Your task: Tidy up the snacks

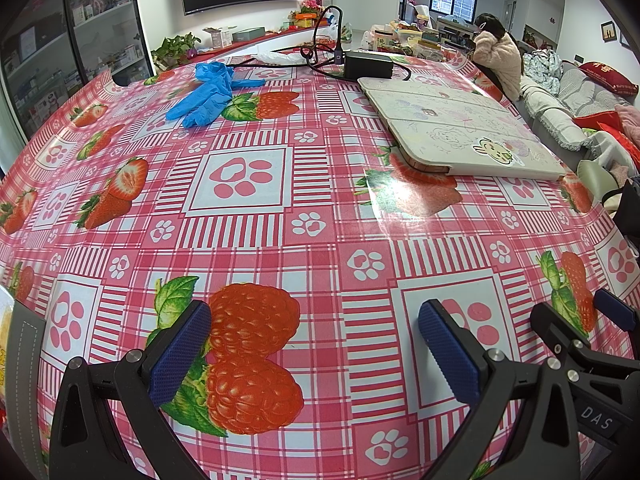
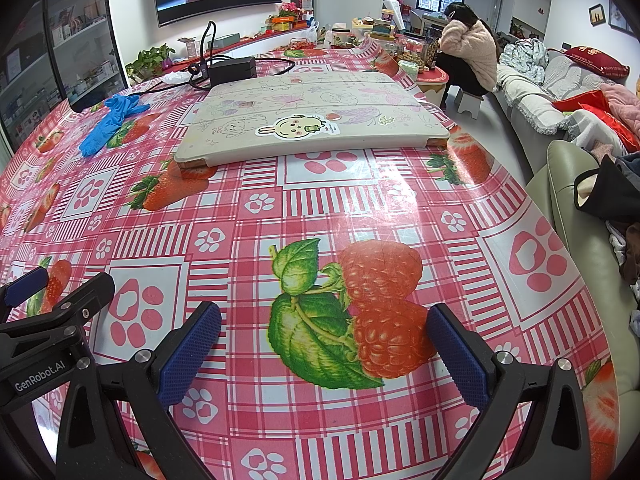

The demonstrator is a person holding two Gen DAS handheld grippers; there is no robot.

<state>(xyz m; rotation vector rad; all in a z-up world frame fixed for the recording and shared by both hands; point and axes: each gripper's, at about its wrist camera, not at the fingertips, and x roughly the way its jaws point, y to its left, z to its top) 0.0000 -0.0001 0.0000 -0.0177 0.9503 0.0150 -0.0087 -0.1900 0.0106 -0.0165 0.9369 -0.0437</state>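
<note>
My left gripper is open and empty, low over the pink strawberry tablecloth. My right gripper is open and empty too, over a printed raspberry on the same cloth. The right gripper's fingers show at the right edge of the left wrist view; the left gripper's fingers show at the left edge of the right wrist view. At the far left edge of the left wrist view a grey container rim with something yellow beside it is partly visible. No snack shows clearly.
A white tablet case lies on the table ahead. Blue gloves lie at the far left. A black charger with cable sits behind. A sofa borders the right side.
</note>
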